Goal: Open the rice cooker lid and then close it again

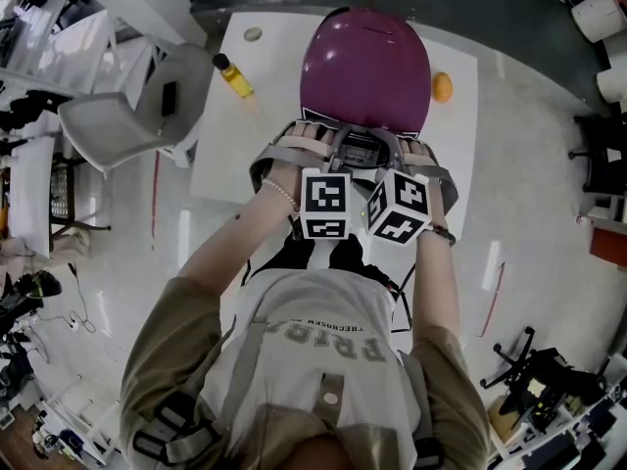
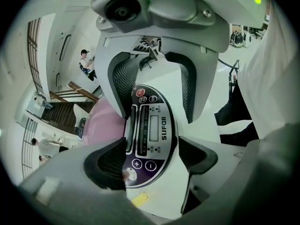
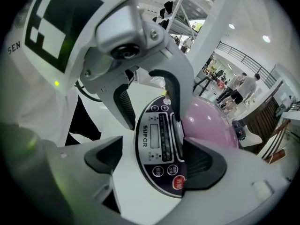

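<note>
The rice cooker stands on the white table (image 1: 223,160) with its magenta lid (image 1: 364,67) down. Both grippers meet at its front, over the dark control panel (image 1: 361,151). My left gripper (image 1: 315,145) and right gripper (image 1: 408,151) sit side by side, marker cubes toward me. In the left gripper view the left gripper (image 2: 152,158) is open, its pads astride the panel (image 2: 150,125), with the pink lid (image 2: 105,125) at left. In the right gripper view the right gripper (image 3: 152,158) is open across the panel (image 3: 157,139), beside the lid (image 3: 208,123). Neither holds anything.
A yellow bottle (image 1: 235,76) lies left of the cooker and an orange ball (image 1: 442,87) sits to its right. A small round disc (image 1: 254,34) rests at the table's far left. A grey chair (image 1: 137,116) stands by the table's left edge.
</note>
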`<state>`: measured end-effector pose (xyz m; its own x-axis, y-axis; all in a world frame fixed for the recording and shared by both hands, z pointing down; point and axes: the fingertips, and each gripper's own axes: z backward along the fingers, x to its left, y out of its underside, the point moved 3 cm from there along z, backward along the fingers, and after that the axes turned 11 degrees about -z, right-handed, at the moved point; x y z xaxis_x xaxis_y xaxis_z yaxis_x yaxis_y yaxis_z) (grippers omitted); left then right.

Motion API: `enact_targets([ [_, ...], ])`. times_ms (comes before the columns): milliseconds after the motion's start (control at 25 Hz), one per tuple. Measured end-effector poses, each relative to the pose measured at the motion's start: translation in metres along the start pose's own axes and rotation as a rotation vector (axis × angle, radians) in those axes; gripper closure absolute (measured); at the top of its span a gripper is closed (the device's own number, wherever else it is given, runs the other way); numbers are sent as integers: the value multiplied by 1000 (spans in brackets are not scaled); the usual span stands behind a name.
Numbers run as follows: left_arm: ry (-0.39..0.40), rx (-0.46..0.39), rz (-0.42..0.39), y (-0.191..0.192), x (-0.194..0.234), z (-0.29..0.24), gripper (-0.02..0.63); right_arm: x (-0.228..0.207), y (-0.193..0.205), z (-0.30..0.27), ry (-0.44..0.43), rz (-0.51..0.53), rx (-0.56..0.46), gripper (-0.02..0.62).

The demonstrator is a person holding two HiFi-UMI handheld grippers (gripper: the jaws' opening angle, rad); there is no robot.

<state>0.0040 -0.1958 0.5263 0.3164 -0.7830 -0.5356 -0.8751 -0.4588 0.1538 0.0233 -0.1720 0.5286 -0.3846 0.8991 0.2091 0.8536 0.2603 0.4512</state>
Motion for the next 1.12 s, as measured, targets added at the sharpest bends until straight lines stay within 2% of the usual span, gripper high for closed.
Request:
enact_targets([
  [200,5,36,-34,0,-1,-2,245,-1,-1,-2,-18,6,38,219],
  [440,9,47,-34,0,0,-2,245,-5,-2,-2,19,25,67,222],
  [1120,9,18,5,0,0,0,247,-3,-1,1,2,6,25,222],
])
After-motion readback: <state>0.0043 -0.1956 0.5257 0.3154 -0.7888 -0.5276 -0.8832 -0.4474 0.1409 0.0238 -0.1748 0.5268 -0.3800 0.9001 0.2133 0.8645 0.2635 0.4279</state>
